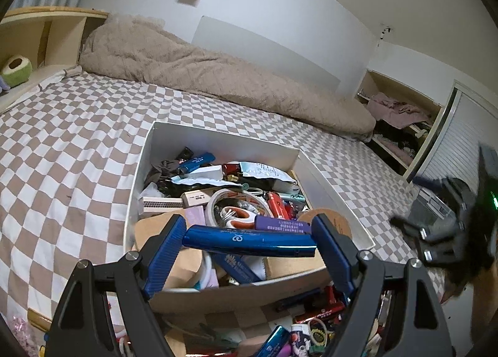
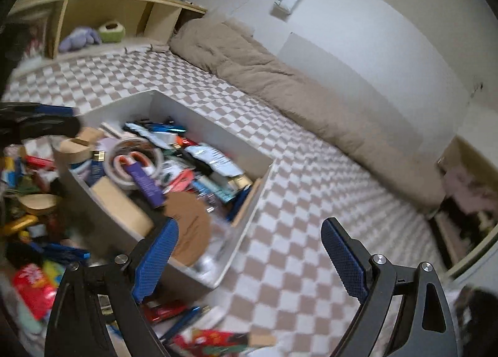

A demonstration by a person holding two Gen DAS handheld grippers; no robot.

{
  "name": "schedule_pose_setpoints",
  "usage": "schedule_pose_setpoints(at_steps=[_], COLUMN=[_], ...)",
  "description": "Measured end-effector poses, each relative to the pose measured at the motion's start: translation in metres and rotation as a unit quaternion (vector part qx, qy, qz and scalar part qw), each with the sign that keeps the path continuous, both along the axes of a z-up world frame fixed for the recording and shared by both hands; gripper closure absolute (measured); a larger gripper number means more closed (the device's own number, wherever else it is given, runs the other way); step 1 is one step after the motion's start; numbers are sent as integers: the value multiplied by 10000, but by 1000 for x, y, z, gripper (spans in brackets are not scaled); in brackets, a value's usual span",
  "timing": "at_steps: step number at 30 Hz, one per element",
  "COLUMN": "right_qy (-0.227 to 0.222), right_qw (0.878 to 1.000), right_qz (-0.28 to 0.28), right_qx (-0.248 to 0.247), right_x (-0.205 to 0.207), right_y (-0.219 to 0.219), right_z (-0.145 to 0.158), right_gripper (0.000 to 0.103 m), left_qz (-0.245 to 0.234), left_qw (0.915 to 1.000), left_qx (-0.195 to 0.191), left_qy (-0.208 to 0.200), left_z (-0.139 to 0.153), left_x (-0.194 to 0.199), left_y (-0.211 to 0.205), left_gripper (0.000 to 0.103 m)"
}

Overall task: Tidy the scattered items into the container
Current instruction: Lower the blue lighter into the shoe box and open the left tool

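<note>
Clutter filled the white container [image 1: 218, 142] on the checkered bed [image 1: 77, 139] — tape roll [image 1: 218, 198], orange-handled scissors [image 1: 239, 217], a purple tube [image 1: 281, 224], cardboard scraps, packets. The left gripper [image 1: 249, 240] hung over the container's near end, its blue pads pressed against the two ends of a glossy blue tube [image 1: 249, 240] that lay crosswise between them, held clear above the pile. At six o'clock from the container, on the bed's near edge, more scattered items [image 1: 311, 326] lay loose: red wrappers, another blue tube, small packets.

The right gripper [image 2: 249, 256] stood wide open with nothing between its pads, over the bedsheet at about four o'clock from the container, just off its corner. In the left wrist view it showed only as a dark blur at three o'clock.

Beyond the container, at twelve o'clock, a beige duvet [image 1: 202, 67] lay bunched along the wall, and a wooden shelf [image 2: 109, 11] at ten o'clock carried a green plush toy [image 2: 112, 30].
</note>
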State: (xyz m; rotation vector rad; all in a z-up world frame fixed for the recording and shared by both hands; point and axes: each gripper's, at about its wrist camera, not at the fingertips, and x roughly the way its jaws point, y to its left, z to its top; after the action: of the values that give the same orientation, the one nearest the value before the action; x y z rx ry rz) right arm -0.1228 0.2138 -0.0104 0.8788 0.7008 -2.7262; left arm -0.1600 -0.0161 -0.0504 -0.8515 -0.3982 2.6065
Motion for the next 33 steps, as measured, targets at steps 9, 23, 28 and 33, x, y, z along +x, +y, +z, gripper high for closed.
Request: schedule_pose_setpoints(at_steps=[9, 23, 28, 33], right_qy=[-574, -962, -1043, -1113], right_qw=[9943, 9852, 9843, 9832], right_qz=[-91, -276, -231, -189], right_qx=[-890, -1390, -1404, -1435], right_x=[25, 38, 36, 35], right_y=[21, 57, 59, 61], right_z=[-29, -63, -70, -73], right_gripper=[10, 10, 10, 10], left_qz=[161, 507, 910, 1083], left_qw=[9998, 9934, 9869, 9839], left_qx=[-68, -558, -633, -815], left_qy=[-128, -859, -1175, -1167], left_z=[27, 5, -4, -4], left_x=[-75, -172, -201, -209], left_y=[10, 7, 2, 5], left_gripper=[20, 20, 20, 20])
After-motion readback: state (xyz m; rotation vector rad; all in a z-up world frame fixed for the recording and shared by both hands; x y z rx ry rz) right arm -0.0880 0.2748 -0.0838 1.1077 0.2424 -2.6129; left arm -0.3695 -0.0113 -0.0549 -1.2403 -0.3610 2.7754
